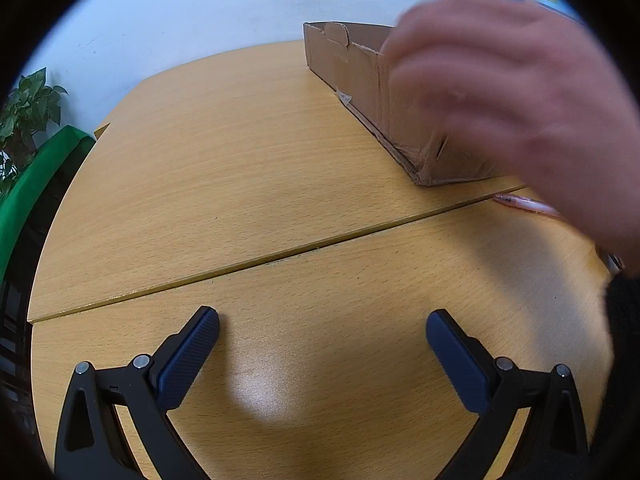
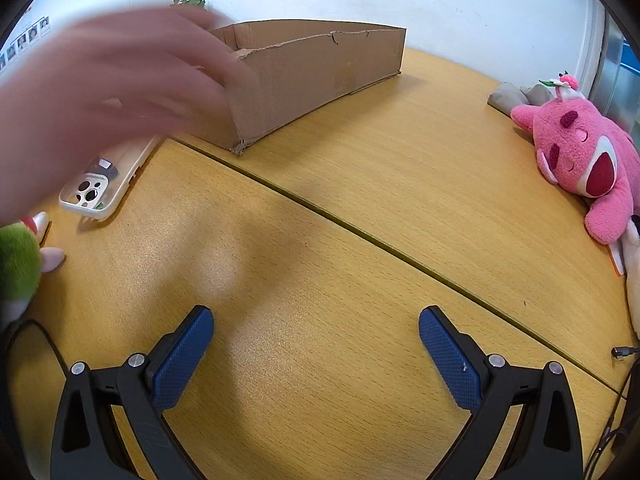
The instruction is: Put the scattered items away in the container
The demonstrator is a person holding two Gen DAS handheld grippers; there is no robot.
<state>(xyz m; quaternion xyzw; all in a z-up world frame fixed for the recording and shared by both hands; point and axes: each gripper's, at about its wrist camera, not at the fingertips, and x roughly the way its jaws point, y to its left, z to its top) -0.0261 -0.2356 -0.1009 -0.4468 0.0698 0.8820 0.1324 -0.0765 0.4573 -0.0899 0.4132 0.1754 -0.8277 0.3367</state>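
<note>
Grippers first: the left gripper (image 1: 322, 330) and right gripper (image 2: 316, 328) both hang spread wide over bare table (image 1: 240, 152), nothing between their pads. A seam (image 2: 360, 236) crosses the top ahead of each. Beyond it the box (image 2: 320, 68) sits toward the far edge. A blurred hand (image 2: 104, 92) reaches near its corner, above a phone case (image 2: 104, 188). A pen (image 1: 524, 203) lies just short of the box; a pink plush (image 2: 580, 156) rests at the right edge, a green plush (image 2: 16, 264) at the left.
</note>
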